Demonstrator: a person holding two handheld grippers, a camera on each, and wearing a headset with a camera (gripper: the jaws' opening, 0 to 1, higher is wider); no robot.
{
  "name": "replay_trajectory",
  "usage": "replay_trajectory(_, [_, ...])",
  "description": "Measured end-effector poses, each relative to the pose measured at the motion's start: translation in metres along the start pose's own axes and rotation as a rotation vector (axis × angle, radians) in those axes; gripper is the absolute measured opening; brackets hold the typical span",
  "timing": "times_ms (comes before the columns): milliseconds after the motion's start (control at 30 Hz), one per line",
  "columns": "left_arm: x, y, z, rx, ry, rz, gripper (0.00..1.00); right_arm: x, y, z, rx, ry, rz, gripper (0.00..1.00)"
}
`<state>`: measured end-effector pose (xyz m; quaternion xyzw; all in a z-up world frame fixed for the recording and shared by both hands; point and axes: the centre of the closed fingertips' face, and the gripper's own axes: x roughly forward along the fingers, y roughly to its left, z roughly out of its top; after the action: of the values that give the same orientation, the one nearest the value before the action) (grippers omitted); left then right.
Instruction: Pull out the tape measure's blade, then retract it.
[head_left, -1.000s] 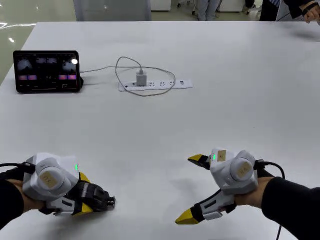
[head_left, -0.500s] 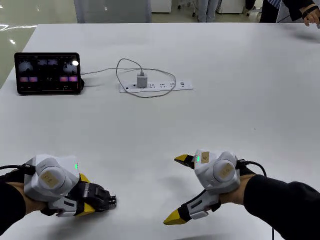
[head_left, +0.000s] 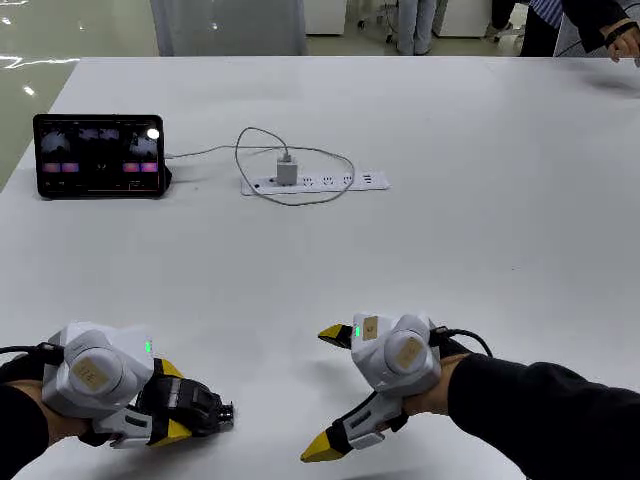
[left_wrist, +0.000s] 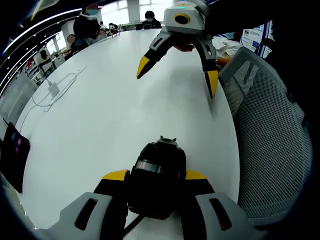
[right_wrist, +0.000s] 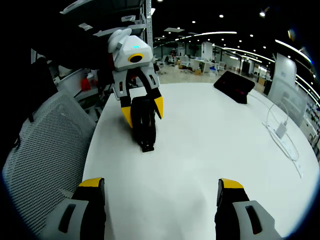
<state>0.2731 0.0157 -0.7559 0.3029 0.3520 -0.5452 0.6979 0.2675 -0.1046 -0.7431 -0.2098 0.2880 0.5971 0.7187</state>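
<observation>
- White table (head_left: 450, 200): broad matte top that spans the head view.
- Tablet (head_left: 98, 155): propped upright at the table's far left, its dark screen lit with small panels; also seen in the right gripper view (right_wrist: 235, 85).
- Power strip (head_left: 330, 182): white, lying flat to the right of the tablet.
- Charger (head_left: 287, 172): white block plugged into the strip's left part.
- Cable (head_left: 320, 160): loops around the strip and runs left to the tablet.
- Mesh chair (left_wrist: 270, 125): grey backrest beside the table's near edge.
- Floor (head_left: 30, 80): glossy, pale green, left of the table.
- A person's hand (head_left: 625, 40): at the far right corner.
</observation>
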Motion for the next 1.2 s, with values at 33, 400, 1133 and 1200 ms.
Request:
replay_trajectory(33, [0.000, 0.000, 0.000, -0.001, 0.001, 0.001, 0.35, 0.002, 0.000, 0.001, 0.000, 0.000, 0.002, 0.92])
replay_trajectory(400, [0.000, 0.001, -0.001, -0.004, 0.017, 0.004, 0.35, 0.031, 0.006, 0.020, 0.003, -0.004, 0.029, 0.88])
replay_trajectory(1133, [0.001, 0.001, -0.001, -0.012, 0.011, 0.007, 0.35, 0.067, 0.021, 0.025, -0.042, 0.032, 0.090, 0.48])
replay_trajectory(1200, [0.001, 0.001, -0.001, -0.014, 0.010, 0.008, 0.35, 0.070, 0.020, 0.025, -0.038, 0.030, 0.085, 0.45])
